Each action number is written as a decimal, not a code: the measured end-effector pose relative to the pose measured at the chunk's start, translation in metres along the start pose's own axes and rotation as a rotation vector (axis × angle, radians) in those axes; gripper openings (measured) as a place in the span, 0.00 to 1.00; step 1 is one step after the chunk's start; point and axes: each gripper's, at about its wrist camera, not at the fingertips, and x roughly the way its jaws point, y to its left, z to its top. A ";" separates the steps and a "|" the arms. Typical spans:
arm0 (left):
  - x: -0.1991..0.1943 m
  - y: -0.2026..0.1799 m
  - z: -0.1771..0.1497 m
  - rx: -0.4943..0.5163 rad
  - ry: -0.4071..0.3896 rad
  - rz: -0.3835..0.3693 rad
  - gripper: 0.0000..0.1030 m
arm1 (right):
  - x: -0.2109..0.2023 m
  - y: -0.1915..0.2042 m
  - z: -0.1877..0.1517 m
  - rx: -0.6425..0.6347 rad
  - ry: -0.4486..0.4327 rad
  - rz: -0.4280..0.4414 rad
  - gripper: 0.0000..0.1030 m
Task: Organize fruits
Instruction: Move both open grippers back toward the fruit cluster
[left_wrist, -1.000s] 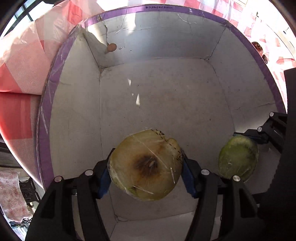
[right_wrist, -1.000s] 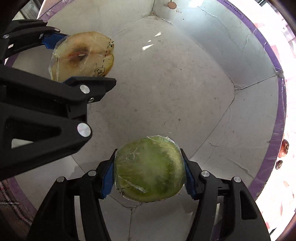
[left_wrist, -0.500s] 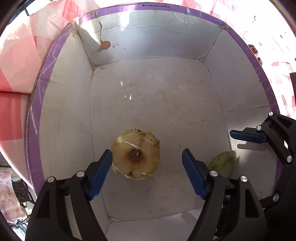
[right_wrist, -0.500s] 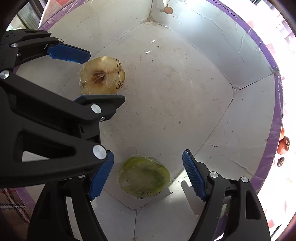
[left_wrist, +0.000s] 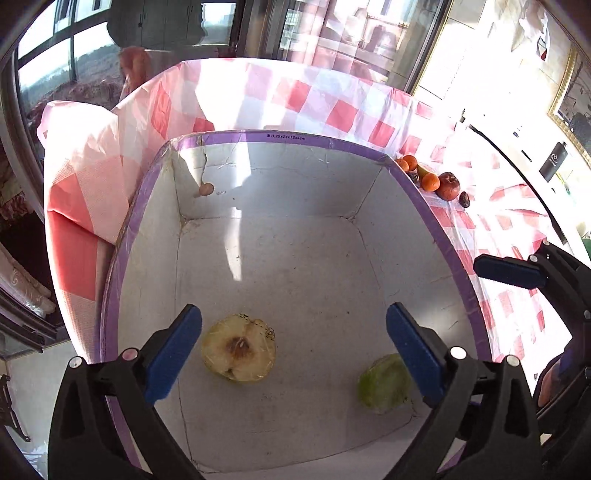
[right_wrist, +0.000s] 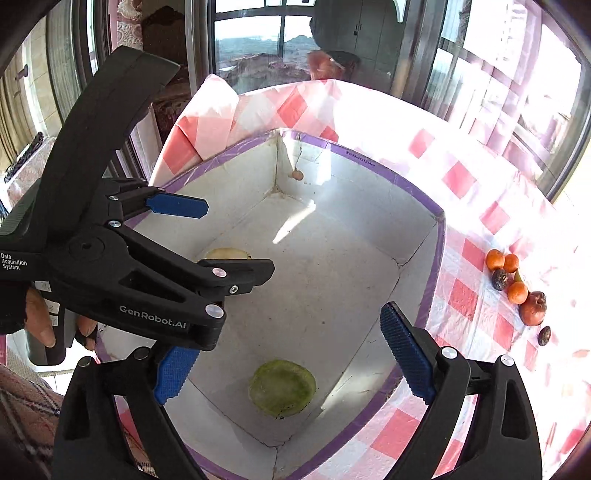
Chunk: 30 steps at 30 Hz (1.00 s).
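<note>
Both tools hang over the white box (left_wrist: 436, 236) with their blue pads spread wide and nothing between them: the left tool (left_wrist: 293, 347) above the wrapped yellow-brown fruit half (left_wrist: 238, 349), the right tool (right_wrist: 291, 365) above the wrapped green fruit half (right_wrist: 282, 387), both halves lying apart on the box floor. The left wrist view shows the yellow half's brown core in full, while the right wrist view hides most of it behind the left tool's finger. Small oranges (right_wrist: 495, 259) and a red fruit (right_wrist: 533, 308) lie on the checked tabletop (right_wrist: 476, 177) beside the box.
</note>
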 end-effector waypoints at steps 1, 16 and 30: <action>-0.003 -0.003 0.002 -0.005 -0.016 0.016 0.98 | -0.002 0.001 0.000 0.027 -0.032 0.008 0.87; -0.003 -0.150 0.107 0.050 -0.247 0.062 0.98 | -0.010 -0.223 -0.110 0.669 -0.061 -0.241 0.87; 0.205 -0.288 0.087 0.020 0.079 0.055 0.98 | 0.070 -0.383 -0.171 0.625 0.145 -0.343 0.87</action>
